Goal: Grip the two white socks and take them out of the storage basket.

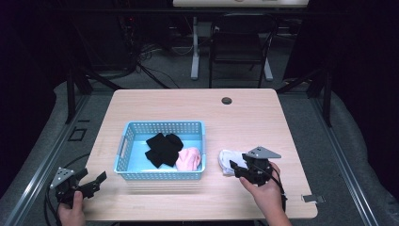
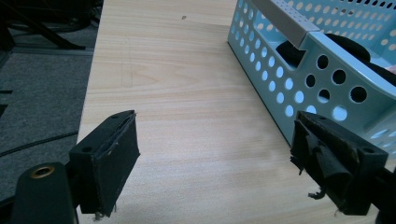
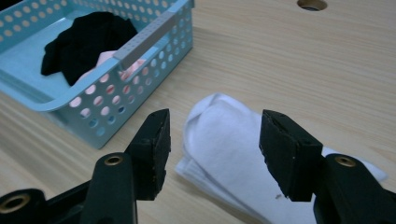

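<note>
Two grippers, both empty | right gripper [image 3: 214, 151] spread wide, jaws astride folded white socks [image 3: 224, 140] lying on table [image 1: 263, 113] just right of blue basket [image 1: 123, 149] | advice: lower fully, pinch all layers mid-bundle | left gripper [image 1: 89, 182] gaped, idle at table's near-left corner, hand low.

Bare table [image 1: 188, 106] beyond the basket [image 1: 162, 175]; basket blocks the centre

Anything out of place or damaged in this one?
The white socks lie on the table beside the basket, unlike the black and pink ones inside. The left gripper has a frayed pad.
</note>
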A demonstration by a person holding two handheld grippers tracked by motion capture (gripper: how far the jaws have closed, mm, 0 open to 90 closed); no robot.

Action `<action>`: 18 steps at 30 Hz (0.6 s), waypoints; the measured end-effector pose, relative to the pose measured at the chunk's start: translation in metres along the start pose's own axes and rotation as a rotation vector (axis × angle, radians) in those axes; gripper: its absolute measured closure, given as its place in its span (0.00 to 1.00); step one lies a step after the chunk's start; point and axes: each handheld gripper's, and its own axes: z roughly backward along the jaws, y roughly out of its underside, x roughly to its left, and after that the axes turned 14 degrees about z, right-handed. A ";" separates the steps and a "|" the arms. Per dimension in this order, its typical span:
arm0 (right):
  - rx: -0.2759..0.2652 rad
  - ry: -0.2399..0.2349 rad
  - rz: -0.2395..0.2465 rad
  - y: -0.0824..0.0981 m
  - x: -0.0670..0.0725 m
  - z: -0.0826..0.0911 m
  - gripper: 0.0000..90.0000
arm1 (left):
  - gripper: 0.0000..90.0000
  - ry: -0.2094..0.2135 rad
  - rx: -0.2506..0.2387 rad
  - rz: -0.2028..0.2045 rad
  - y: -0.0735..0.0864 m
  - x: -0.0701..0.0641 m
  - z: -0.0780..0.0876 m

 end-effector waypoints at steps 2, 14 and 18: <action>-0.009 -0.014 0.008 0.001 0.005 0.000 0.48 | 0.17 0.000 0.002 -0.002 0.000 0.000 0.000; -0.059 -0.049 0.050 0.019 0.030 -0.011 0.49 | 0.17 -0.002 0.003 -0.002 0.000 0.000 0.000; -0.065 -0.059 0.043 0.024 0.034 -0.017 0.49 | 0.17 -0.001 0.000 -0.002 0.000 0.000 0.000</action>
